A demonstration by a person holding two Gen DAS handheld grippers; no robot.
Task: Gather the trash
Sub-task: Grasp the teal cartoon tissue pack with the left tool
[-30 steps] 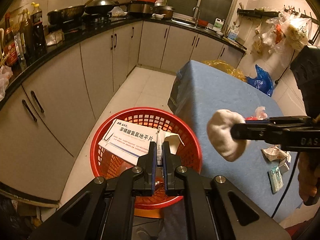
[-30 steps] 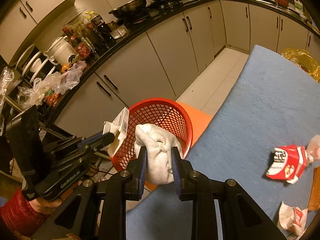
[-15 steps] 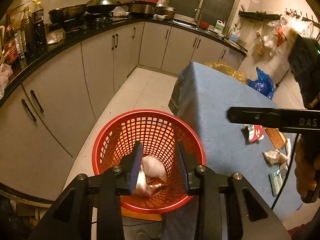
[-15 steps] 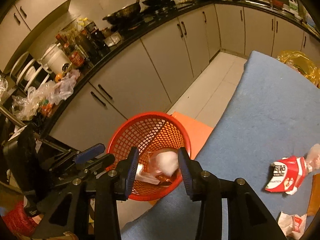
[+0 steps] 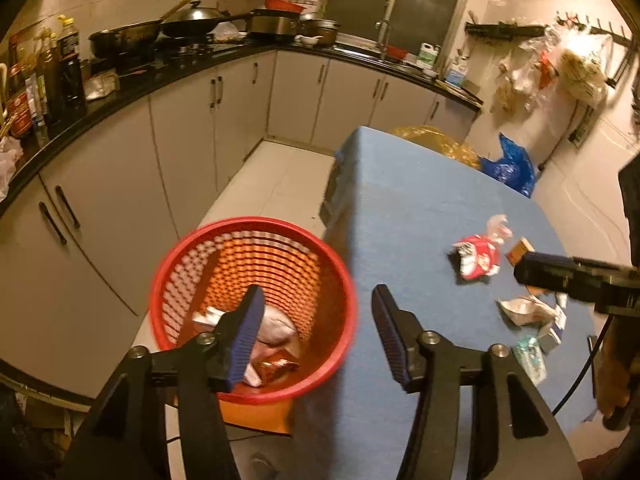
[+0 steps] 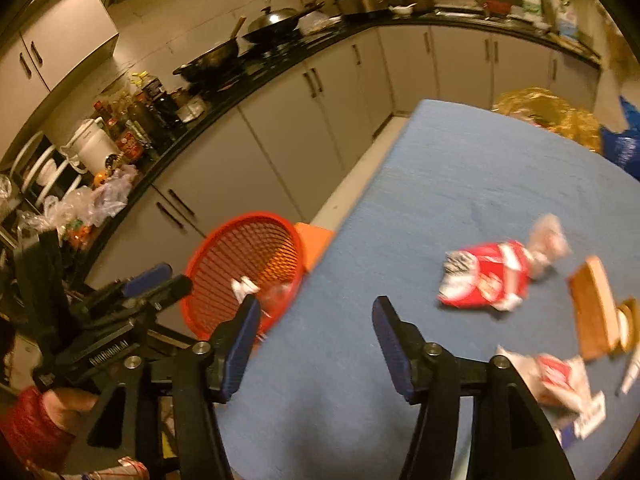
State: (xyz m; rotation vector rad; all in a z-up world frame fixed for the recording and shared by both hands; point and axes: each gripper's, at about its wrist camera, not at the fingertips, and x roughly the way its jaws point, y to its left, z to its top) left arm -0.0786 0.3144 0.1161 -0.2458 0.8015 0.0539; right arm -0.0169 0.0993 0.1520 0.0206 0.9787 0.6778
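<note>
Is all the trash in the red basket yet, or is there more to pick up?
Partly done. The red basket already holds several pieces of trash. Nothing is in hand: the left hand-held gripper and right hand-held gripper are both open and empty. Left on the blue table: the red snack bag, a crumpled wrapper and some smaller bits.

A blue worktop [image 6: 460,168] holds bits of trash. A red wrapper [image 6: 486,276] lies past the right fingers [image 6: 386,332] of the right gripper. A brown box [image 6: 594,310] sits just right of it. A crumpled white wrapper [image 6: 560,380] lies nearer. A red basket [image 5: 192,252] stands on the floor [image 5: 276,176], touching the worktop's edge.
</note>
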